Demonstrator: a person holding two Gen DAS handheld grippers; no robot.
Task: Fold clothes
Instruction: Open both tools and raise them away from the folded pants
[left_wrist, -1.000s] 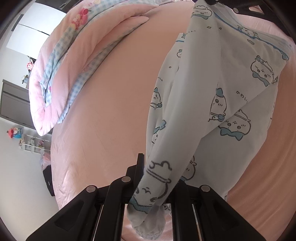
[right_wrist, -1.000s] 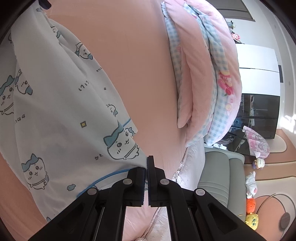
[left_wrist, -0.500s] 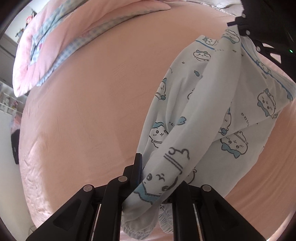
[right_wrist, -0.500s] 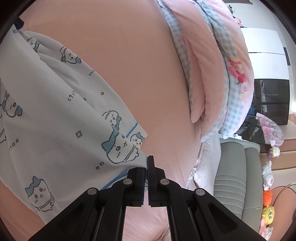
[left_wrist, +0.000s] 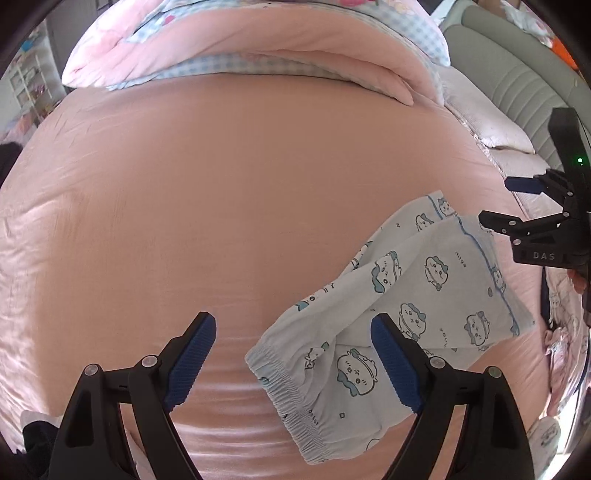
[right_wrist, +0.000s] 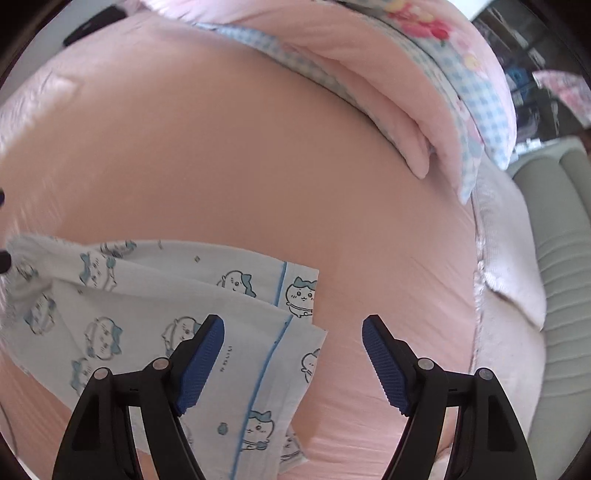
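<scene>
A pale blue pyjama garment (left_wrist: 413, 295) printed with cartoon animals lies folded on the pink bed sheet (left_wrist: 221, 206). Its elastic cuff end is near my left gripper. My left gripper (left_wrist: 293, 354) is open and empty, just above the cuff end. My right gripper (right_wrist: 293, 354) is open and empty above the garment's blue-trimmed edge (right_wrist: 207, 317). The right gripper also shows in the left wrist view (left_wrist: 532, 236), at the garment's far right side.
A folded pink and blue-checked quilt (left_wrist: 258, 40) lies along the far side of the bed; it also shows in the right wrist view (right_wrist: 424, 74). A grey padded headboard (left_wrist: 517, 81) and a pale pillow (left_wrist: 487, 122) are at the right.
Both grippers held the garment in the air and were shut on it. Now the garment lies on the bed and both grippers have opened and let go.
</scene>
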